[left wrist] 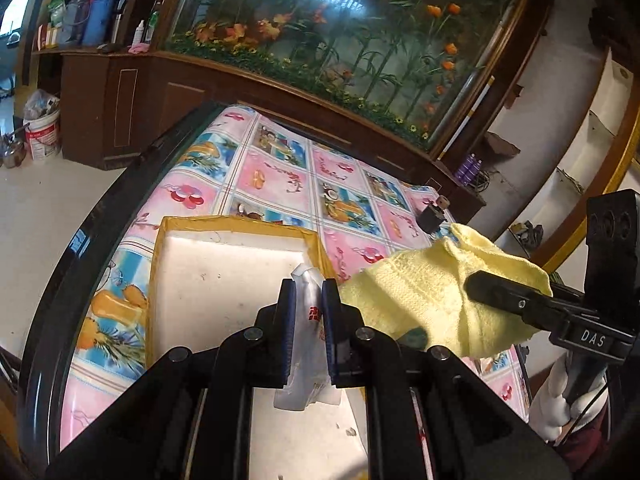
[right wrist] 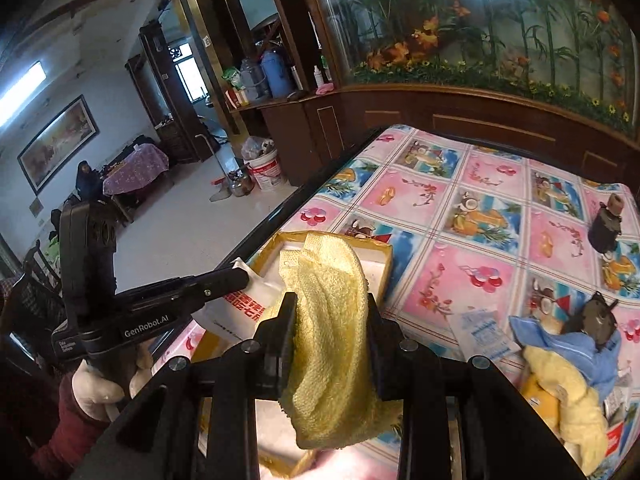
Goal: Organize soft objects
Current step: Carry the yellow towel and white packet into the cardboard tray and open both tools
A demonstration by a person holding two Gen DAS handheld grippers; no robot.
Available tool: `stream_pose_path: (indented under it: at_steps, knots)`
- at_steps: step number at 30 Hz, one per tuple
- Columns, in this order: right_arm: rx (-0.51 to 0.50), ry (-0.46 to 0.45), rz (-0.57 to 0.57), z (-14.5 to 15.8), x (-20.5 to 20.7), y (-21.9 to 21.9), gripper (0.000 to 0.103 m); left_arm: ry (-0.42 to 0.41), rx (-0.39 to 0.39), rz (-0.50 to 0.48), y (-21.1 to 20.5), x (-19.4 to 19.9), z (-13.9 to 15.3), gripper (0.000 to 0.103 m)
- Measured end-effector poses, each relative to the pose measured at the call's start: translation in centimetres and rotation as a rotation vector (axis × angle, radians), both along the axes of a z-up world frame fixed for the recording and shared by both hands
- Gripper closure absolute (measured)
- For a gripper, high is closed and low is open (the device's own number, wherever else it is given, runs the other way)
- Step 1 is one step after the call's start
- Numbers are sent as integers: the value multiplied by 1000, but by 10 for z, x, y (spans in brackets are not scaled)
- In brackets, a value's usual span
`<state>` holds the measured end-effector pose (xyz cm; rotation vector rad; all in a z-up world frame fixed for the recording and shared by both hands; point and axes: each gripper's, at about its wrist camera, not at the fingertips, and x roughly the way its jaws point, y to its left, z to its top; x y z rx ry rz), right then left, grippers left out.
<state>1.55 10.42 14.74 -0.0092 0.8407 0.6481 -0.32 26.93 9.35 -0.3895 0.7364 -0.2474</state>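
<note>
Evidently mid-placement: left hand-held gripper (left wrist: pixel 309 312) pinched a white plastic packet (left wrist: pixel 306 320) over the foam-lined box (left wrist: pixel 224 264) on the surface, right hand-held gripper (right wrist: pixel 332 320) clamped a yellow towel (right wrist: pixel 336 304) beside it; next, presumably, lowering each inside before release.
</note>
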Motion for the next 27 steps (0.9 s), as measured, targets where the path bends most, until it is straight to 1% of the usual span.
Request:
stream_pose_path:
  at_steps: [4,8,9,11,13,14,15,16,20,22,24,27]
  knots:
    - [-25,61,-17,-29,37,31,72,38,-8,27,14,31,-19,93]
    - [-41,114,-35,-57,66,50,72,76,-26,91,29,51,-35,93]
    - [-42,125,-37,-63,71,53,69,85,-33,107,32,53,-38,92]
    - [-50,140,-25,-74,79,59,66,101,-49,118,37,53,-42,89]
    - [-80,149,-19,-83,84,67,60,112,-53,132,39,50,-43,78]
    - [-87,158,-18,-87,85,68,52,114,-52,140,40,47,-43,75]
    - [-83,163,-16,-88,86,68,45,113,-54,147,41,44,-42,68]
    - [-76,157,-21,-87,85,66,43,111,-57,155,41,39,-41,63]
    - [-60,94,-58,-70,72,45,41,87,-68,173,36,20,-34,53]
    - [-47,63,-78,-59,61,27,37,75,-74,161,25,10,-34,45]
    - [-37,36,-101,-49,48,8,34,74,-46,138,10,4,-37,43]
    - [-33,19,-138,-40,29,-24,34,105,32,119,-10,4,-49,43]
